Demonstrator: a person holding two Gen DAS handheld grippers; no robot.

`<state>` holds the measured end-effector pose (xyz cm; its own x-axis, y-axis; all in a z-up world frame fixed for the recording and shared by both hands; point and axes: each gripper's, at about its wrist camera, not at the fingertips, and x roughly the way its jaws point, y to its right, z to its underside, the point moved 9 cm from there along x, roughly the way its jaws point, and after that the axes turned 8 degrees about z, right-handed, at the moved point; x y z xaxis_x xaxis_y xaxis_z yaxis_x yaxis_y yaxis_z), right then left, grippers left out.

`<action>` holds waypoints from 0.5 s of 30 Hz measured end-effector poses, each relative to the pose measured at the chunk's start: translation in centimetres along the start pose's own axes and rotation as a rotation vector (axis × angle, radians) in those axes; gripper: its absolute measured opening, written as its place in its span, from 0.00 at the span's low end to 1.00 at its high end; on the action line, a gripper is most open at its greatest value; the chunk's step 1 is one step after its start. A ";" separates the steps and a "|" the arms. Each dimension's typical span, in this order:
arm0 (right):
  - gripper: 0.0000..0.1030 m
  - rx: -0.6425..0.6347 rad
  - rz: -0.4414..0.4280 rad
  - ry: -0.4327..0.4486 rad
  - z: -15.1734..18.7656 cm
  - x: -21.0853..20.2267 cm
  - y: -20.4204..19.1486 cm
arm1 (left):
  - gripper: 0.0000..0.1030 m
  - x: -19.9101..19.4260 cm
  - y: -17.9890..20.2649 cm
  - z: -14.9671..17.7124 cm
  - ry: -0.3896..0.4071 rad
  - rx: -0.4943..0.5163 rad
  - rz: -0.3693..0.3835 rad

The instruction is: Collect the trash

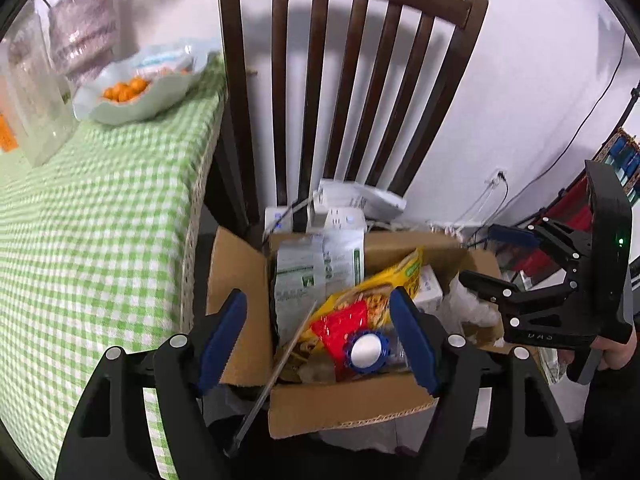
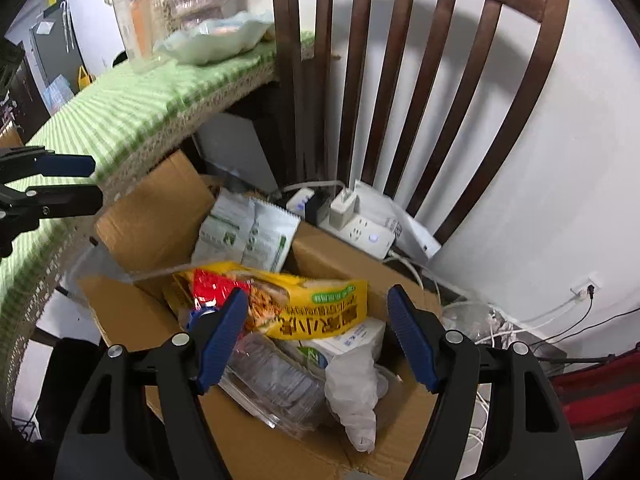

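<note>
Below, cardboard box (image 1: 352, 408) of trash at frame centre, left gripper (image 1: 318, 342) jaws apart and empty, right gripper (image 2: 316, 338) likewise spread, yellow snack bag (image 2: 316, 304) inside

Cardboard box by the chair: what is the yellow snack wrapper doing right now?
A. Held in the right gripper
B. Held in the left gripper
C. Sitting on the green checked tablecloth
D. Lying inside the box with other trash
D. The yellow snack wrapper lies inside the cardboard box among the other trash, and both the left gripper and the right gripper are open above it, holding nothing.
</note>
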<state>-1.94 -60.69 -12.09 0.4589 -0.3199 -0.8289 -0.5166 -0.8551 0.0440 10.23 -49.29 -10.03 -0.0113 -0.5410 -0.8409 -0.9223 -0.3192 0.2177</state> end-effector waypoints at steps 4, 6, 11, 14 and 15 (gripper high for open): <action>0.68 0.006 -0.002 0.057 -1.6 -1.2 -0.4 | 0.76 -2.0 0.1 -0.9 0.099 0.004 -0.003; 0.72 0.007 0.006 0.081 -2.3 -1.8 -0.6 | 0.79 -3.3 0.1 -1.4 0.159 0.015 -0.007; 0.73 0.004 0.018 0.130 -4.0 -2.9 -1.5 | 0.82 -5.6 -0.1 -2.1 0.248 0.032 -0.030; 0.73 -0.004 0.039 0.151 -4.7 -3.0 -2.2 | 0.82 -7.7 -0.8 -2.4 0.318 0.025 -0.057; 0.73 -0.007 0.042 0.164 -5.2 -3.2 -2.7 | 0.82 -8.4 -1.1 -2.4 0.347 0.018 -0.067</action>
<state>1.78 -59.51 -6.68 0.5495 -0.4173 -0.7239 -0.5333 -0.8421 0.0806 12.30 -46.25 -1.99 0.1783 -0.7523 -0.6343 -0.9234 -0.3507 0.1564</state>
